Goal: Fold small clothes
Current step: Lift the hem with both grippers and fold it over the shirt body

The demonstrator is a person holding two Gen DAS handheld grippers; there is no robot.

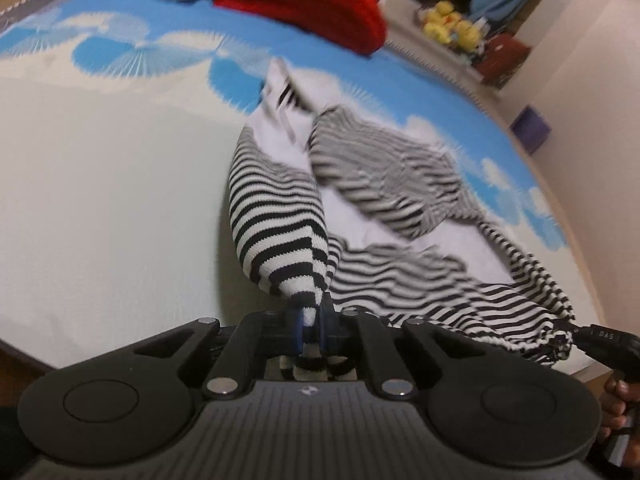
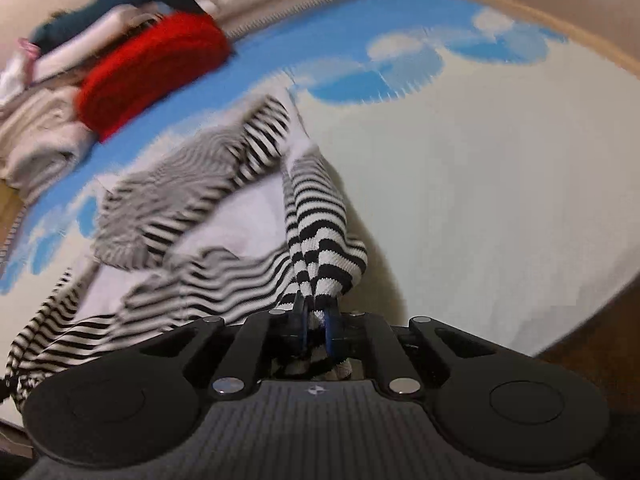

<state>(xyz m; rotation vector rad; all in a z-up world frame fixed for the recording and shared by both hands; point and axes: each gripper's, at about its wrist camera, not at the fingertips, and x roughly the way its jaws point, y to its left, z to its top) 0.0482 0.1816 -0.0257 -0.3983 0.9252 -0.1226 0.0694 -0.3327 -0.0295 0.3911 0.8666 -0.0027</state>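
Observation:
A black-and-white striped garment (image 1: 384,200) with white panels hangs stretched between my two grippers above the bed. My left gripper (image 1: 310,320) is shut on one bunched striped end, which bulges just past the fingers. My right gripper (image 2: 316,318) is shut on the other striped end (image 2: 320,236). In the left wrist view the right gripper's tip (image 1: 600,338) shows at the far right, holding the cloth's edge. The middle of the garment is blurred by motion and sags toward the bed.
The bed cover (image 1: 100,184) is cream with blue cloud shapes. A red folded knit (image 1: 304,0) and a pile of folded grey and beige clothes (image 2: 36,140) lie at its far side. Yellow plush toys (image 1: 452,24) and a purple box (image 1: 532,128) stand beyond the bed.

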